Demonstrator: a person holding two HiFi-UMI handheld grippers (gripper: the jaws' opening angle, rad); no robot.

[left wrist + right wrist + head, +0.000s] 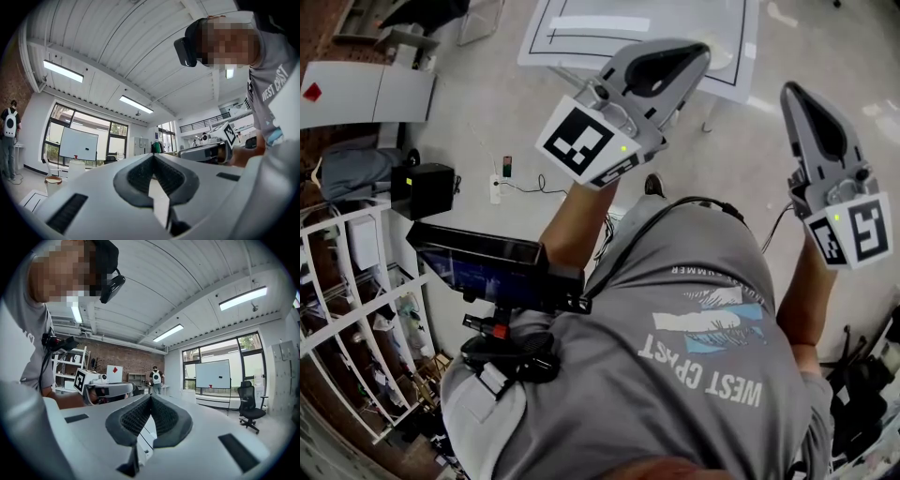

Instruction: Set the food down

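No food shows in any view. My left gripper is raised in front of the person's grey T-shirt, its jaws pressed together with nothing between them. My right gripper is held up beside it at the right, jaws also closed and empty. In the left gripper view the left gripper points across the room, the right gripper beside it. In the right gripper view the right gripper points toward the far windows, with the left gripper at its left.
A white sheet with black lines lies on the floor ahead. A power strip, a black box and a white rack are at the left. Another person with a white backpack, a whiteboard and an office chair stand further off.
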